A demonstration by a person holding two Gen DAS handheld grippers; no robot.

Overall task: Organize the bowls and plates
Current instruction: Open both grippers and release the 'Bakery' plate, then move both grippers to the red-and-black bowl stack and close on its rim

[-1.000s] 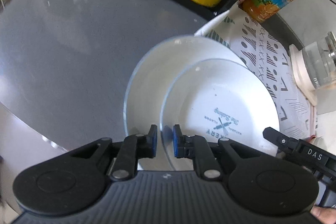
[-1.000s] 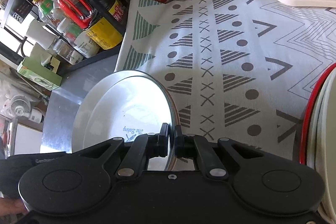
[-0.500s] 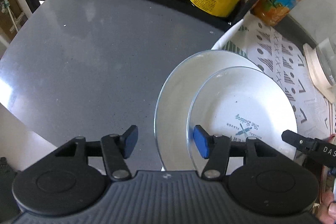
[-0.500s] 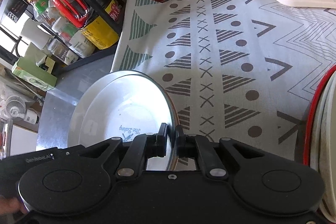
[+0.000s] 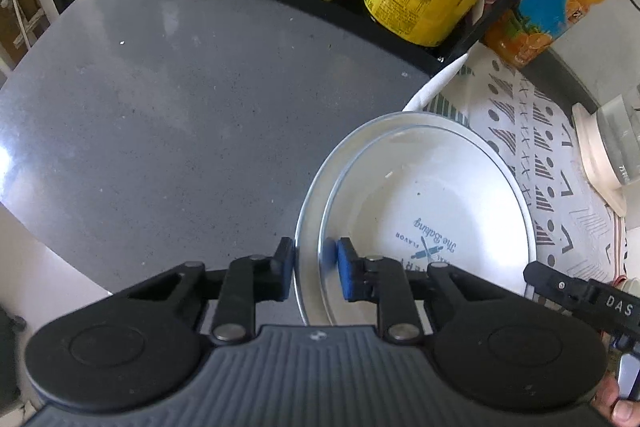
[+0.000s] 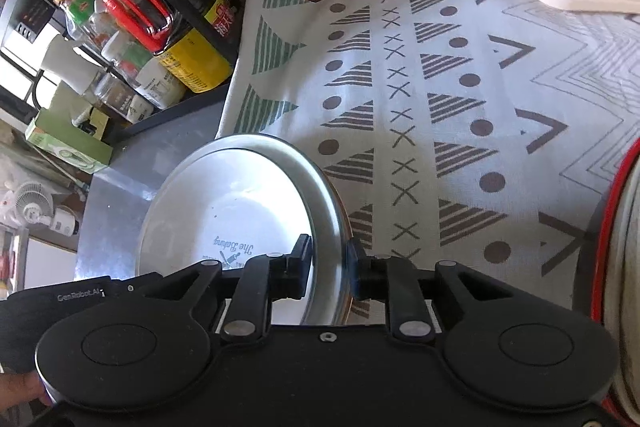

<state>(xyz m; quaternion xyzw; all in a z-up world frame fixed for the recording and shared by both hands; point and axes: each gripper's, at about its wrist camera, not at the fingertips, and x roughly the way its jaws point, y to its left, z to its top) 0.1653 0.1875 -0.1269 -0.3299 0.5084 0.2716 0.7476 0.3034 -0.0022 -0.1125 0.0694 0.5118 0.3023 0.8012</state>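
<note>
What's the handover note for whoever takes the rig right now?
Left gripper: jaws have just been closing and straddle both plate rims. I can't tell whether the pads press yet.
Right gripper: jaws have just been opening. The rim sits between the pads, which stand clear of it.
Things: the printed plate is nested in the larger plate, at the edge of the patterned cloth over the grey counter. Red-rimmed dishes are at the right gripper's far right.
Done: the two plates are stacked.
Left: probably confirm the left grip and move the stack to its place. The destination is not shown.
</note>
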